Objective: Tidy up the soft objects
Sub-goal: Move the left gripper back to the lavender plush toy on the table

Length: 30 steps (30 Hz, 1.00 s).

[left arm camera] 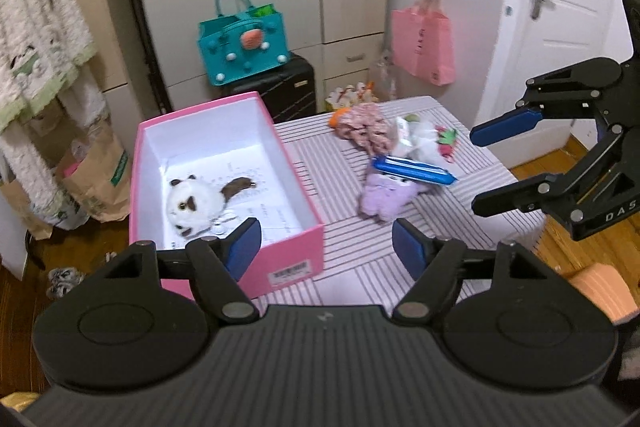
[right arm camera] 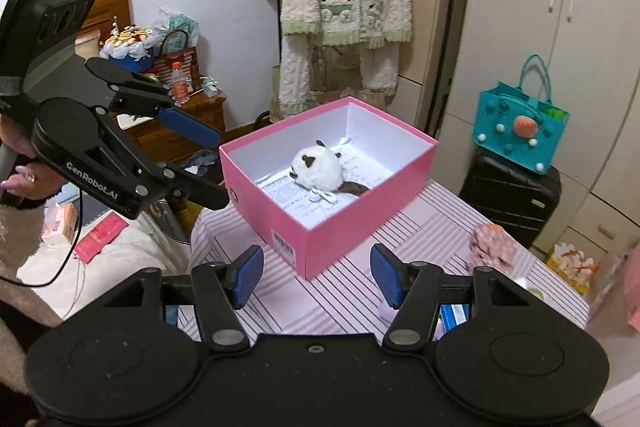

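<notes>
Jaws apart, empty, both: left gripper (left arm camera: 326,241), right gripper (right arm camera: 316,277); purple plush (left arm camera: 386,197) half-hidden under blue packet (left arm camera: 414,173).

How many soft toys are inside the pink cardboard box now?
1: a white-and-brown plush toy lies on paper in the pink cardboard box. Others remain on the striped table.

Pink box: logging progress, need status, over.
Left gripper and right gripper open, empty. White plush alone in pink box. Purple plush and pile still on table; blue packet lies across it.
</notes>
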### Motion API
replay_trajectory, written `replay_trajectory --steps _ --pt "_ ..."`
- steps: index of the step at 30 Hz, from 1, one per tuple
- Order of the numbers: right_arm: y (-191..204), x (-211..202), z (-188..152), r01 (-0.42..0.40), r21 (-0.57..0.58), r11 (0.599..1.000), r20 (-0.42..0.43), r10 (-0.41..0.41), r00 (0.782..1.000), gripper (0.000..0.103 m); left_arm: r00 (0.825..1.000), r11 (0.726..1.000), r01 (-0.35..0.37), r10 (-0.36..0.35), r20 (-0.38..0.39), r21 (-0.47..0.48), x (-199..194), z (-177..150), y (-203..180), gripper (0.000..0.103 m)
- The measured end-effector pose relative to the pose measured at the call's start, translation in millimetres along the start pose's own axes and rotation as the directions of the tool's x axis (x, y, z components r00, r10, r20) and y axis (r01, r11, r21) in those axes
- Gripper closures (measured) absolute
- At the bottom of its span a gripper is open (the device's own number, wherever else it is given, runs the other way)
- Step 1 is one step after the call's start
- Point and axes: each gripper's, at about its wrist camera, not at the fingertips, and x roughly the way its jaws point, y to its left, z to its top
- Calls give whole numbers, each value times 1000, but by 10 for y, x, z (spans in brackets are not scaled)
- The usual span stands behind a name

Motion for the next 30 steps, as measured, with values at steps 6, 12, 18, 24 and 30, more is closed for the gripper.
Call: replay_trajectory --steps 6,12,18,24,30 --pt "42 -211 -260 43 4 999 11 -43 999 37 999 997 36 -34 -20 64 90 25 -244 30" --pt "-22 -270 -468 73 32 997 7 -73 997 36 994 991 101 -96 -57 85 305 94 -378 30" --pt "-183 -202 -670 71 87 994 -17 -70 997 35 985 983 151 -141 -94 108 594 163 -520 30" --pt "-430 -24 -890 51 154 987 -38 -46 998 35 974 974 202 -189 -122 103 945 251 -604 30" --pt "-641 269 -1070 17 202 979 -61 -5 998 34 970 971 219 -206 -132 95 1317 308 -672 30"
